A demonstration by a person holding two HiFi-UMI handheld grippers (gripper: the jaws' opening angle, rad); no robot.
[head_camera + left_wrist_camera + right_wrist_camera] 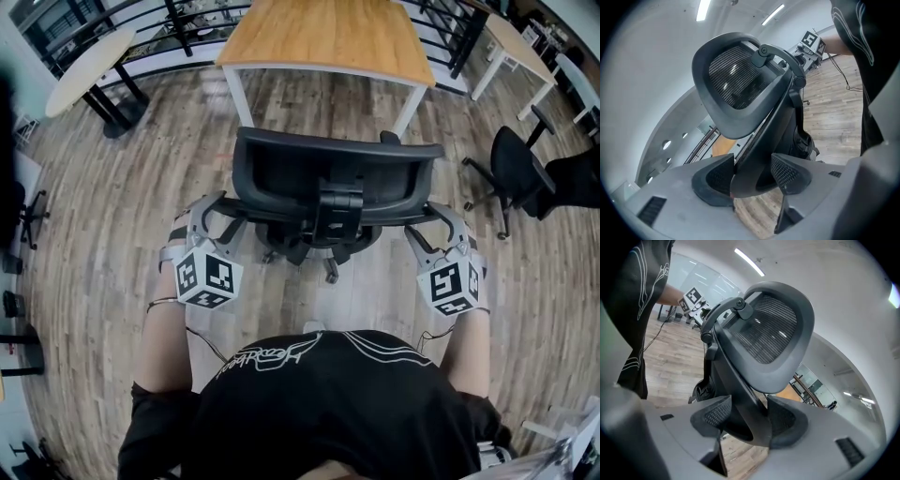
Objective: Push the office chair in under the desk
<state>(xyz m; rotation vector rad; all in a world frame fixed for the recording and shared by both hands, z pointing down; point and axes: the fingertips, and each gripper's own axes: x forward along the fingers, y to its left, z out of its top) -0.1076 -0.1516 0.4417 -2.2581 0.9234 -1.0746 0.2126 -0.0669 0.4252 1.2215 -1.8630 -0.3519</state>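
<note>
A black mesh-backed office chair (333, 173) stands on the wood floor, its back toward me, just in front of a desk (328, 37) with a wooden top and white legs. My left gripper (220, 211) holds the left side of the chair's back frame. In the left gripper view the curved black frame (759, 154) fills the gap between the pads (787, 171) of that gripper (752, 176). My right gripper (433, 217) holds the right side the same way. The right gripper view shows the frame (740, 394) pressed between that gripper's (750, 420) pads (717, 416).
A round pale table (89, 70) on a black base stands at the far left. Another black chair (516, 169) and a white-legged desk (516, 47) are at the right. A dark railing (178, 23) runs behind the desk.
</note>
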